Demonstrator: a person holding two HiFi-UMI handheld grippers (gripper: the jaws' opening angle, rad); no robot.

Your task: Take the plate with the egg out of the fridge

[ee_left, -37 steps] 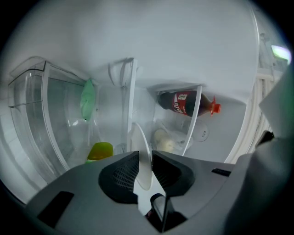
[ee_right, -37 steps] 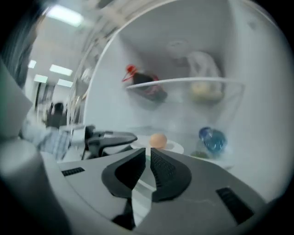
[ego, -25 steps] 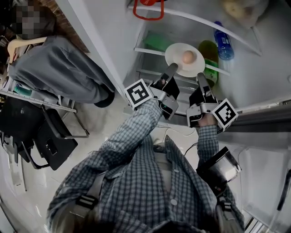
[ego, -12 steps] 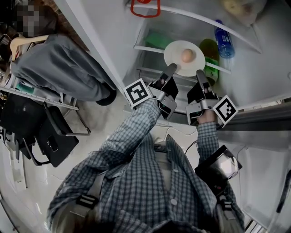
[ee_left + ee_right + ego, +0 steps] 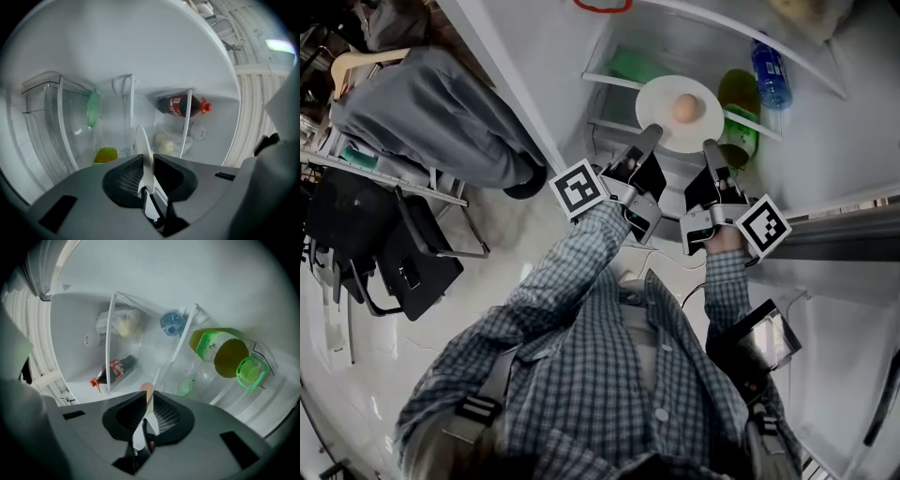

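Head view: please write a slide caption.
Left gripper has just closed on the plate with the egg; right gripper grips it too.

A red loop (image 5: 600, 8) and a pale bag (image 5: 806, 14) were cut off by the head view's top edge. In the right gripper view the egg (image 5: 146, 390) showed only partly, the rest hidden behind the jaws clamped on the plate (image 5: 138, 436).

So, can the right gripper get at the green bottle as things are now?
Probably not yet. The right gripper is shut on the rim of the plate, which carries the egg, so its jaws are taken. The green bottle itself lies close by.
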